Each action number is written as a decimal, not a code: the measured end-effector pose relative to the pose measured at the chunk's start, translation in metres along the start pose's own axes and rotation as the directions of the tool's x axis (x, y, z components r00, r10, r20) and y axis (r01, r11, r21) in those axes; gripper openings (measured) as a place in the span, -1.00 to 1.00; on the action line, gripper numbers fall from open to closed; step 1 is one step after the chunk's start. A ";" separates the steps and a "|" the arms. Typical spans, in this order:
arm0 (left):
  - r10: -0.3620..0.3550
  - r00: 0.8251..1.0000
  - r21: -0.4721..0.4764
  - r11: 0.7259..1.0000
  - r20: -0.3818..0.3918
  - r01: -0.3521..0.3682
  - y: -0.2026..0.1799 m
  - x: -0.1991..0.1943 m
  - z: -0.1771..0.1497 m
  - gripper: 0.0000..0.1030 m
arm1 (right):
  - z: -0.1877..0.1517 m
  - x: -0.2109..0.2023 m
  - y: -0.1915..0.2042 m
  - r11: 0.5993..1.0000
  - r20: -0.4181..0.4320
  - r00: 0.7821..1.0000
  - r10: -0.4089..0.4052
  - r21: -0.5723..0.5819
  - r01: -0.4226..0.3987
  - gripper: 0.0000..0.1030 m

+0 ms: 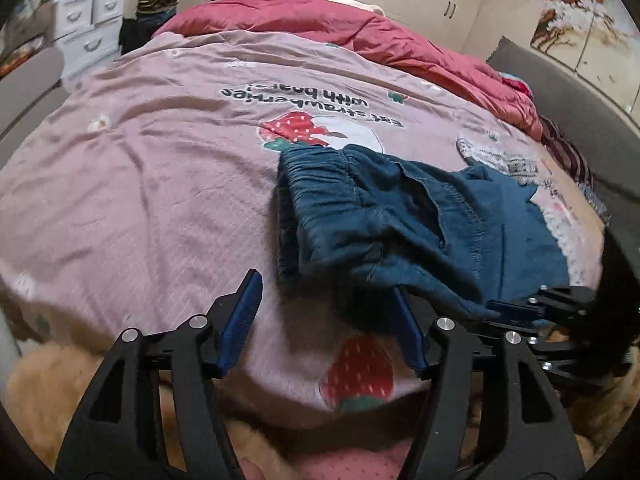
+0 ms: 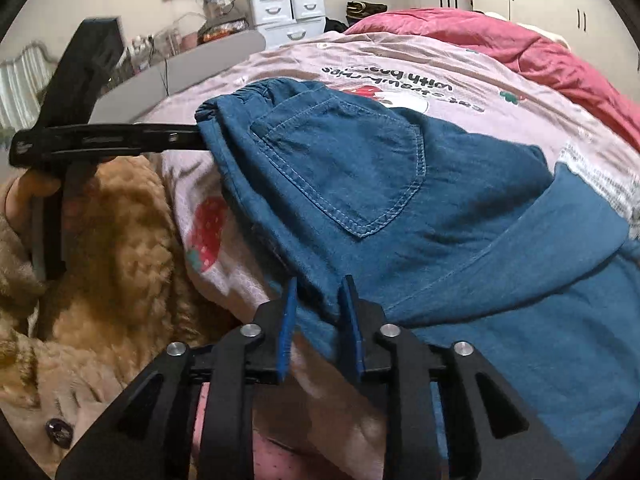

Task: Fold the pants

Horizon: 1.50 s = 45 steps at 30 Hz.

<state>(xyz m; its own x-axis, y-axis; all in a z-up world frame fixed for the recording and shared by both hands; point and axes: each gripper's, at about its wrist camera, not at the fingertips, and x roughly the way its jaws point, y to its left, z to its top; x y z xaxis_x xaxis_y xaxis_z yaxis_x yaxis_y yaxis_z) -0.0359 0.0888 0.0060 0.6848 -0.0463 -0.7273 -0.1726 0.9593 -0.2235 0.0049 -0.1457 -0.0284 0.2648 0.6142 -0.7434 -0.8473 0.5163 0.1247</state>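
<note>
The blue denim pants with an elastic waistband and a stitched back pocket [image 2: 360, 168] lay folded over on the near part of the pink bedspread printed with strawberries and lettering [image 1: 140, 184], the waistband end towards the middle of the bed and the legs doubled beneath; the fold looked already made, so the task seemed close to done, with only smoothing or a further fold left; the right gripper [image 2: 322, 320] sat at the near edge of the cloth, its blue-padded fingers [image 2: 289, 320] a narrow way apart with a fold of denim between them, seemingly slackened rather than pinching, as one would to set the cloth down; the left gripper [image 1: 324, 316] stood at the waistband side with its fingers [image 1: 242, 312] spread wide, one out over bare bedspread and the other at the hem of the denim, gripping nothing; a crumpled red quilt [image 1: 360, 36] lay at the far end of the bed; a fluffy tan sleeve [image 2: 120, 240] showed at the bed's near edge.
</note>
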 end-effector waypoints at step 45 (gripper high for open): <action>-0.351 0.935 0.220 0.909 -0.050 0.353 -0.120 0.011 0.054 0.07 | 0.065 -0.083 -0.171 0.898 0.066 0.945 -0.320 0.339 0.281 -0.04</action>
<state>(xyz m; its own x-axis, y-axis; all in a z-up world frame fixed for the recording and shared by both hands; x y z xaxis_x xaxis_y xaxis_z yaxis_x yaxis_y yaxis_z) 0.0307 -0.0117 0.0598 0.6652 -0.3942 -0.6341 0.2409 0.9172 -0.3175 0.1576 -0.2457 0.0550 0.5518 0.4545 -0.6992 -0.5309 0.8381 0.1258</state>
